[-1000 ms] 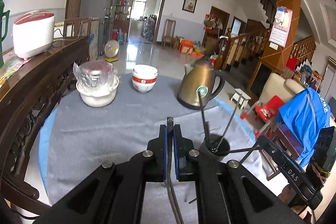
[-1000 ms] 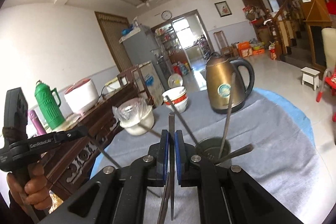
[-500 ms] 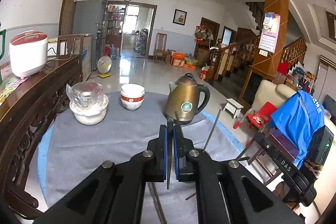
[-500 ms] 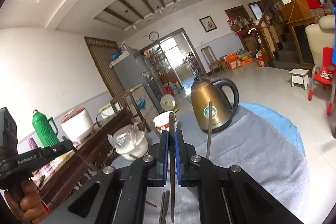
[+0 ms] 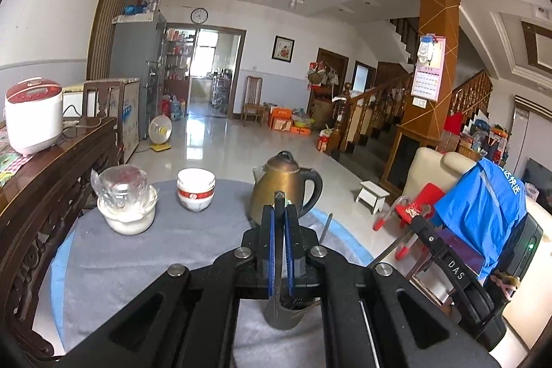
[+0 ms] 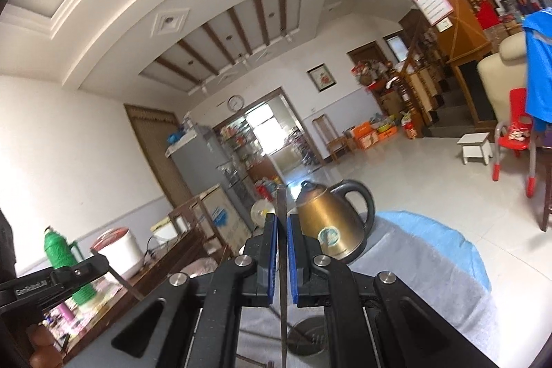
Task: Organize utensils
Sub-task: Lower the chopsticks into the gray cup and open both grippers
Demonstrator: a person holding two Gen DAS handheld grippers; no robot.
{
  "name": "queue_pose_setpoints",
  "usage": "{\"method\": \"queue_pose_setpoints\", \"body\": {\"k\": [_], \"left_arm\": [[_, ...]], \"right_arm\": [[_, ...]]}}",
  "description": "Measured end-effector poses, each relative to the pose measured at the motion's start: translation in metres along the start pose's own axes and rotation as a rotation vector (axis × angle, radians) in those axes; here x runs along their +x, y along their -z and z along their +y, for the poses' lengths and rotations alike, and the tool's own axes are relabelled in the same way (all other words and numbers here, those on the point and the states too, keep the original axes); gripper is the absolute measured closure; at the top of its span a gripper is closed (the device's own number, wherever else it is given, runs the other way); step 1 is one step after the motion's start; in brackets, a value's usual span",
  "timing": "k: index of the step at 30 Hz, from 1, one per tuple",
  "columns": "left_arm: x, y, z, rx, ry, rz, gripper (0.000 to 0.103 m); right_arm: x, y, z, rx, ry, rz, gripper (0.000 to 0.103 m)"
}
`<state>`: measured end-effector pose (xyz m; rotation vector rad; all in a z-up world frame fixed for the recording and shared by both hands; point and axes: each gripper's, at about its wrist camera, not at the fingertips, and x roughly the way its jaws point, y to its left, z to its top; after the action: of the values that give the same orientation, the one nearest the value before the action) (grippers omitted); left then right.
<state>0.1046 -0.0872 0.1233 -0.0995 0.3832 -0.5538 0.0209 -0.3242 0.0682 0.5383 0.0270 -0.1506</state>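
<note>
Left wrist view had the left gripper [image 5: 279,216] at centre frame, its blue-padded fingers [image 5: 271,250] clamped on a slim metal utensil [image 5: 278,199] whose tip poked up past them. Directly below, at lower centre, sat the dark utensil holder [image 5: 284,316] on the grey-clothed worktop [image 5: 114,264], and the utensil's lower end ran down into it. Another thin utensil [image 5: 326,226] leaned up just right of the fingers. Behind stood the brass kettle [image 5: 276,185], with stacked white bowls [image 5: 195,188] to its left and a plastic-covered bowl [image 5: 126,202] further left. A white rice cooker [image 5: 32,116] sat on the wooden sideboard at the left edge.

Right wrist view showed the right gripper [image 6: 282,223] tilted up toward the ceiling, its fingers [image 6: 272,257] pinched on a second long flat utensil [image 6: 282,261] running vertically through centre frame. The holder's rim [image 6: 307,337] peeked out low, just right of that utensil. The kettle [image 6: 331,223] stood right of the fingers, and a green flask [image 6: 60,250] showed at lower left.
</note>
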Motion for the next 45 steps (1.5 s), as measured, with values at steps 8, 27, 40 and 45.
{"method": "queue_pose_setpoints", "body": {"k": [8,27,40,45], "left_arm": [[0.021,0.002,-0.025,0.030,-0.031,-0.048,0.097],[0.071,0.048,-0.037,0.059,-0.083,0.029,0.097],[0.042,0.061,-0.030,0.118,-0.085,0.030,0.059],[0.025,0.066,-0.020,0.103,-0.096,0.042,0.036]], "right_arm": [[0.009,0.004,-0.006,-0.014,0.076,-0.053,0.097],[0.025,0.023,-0.021,-0.036,0.089,0.044,0.097],[0.015,0.021,-0.035,0.033,0.084,0.106,0.095],[0.005,0.022,-0.043,0.063,0.118,0.109,0.093]]}}
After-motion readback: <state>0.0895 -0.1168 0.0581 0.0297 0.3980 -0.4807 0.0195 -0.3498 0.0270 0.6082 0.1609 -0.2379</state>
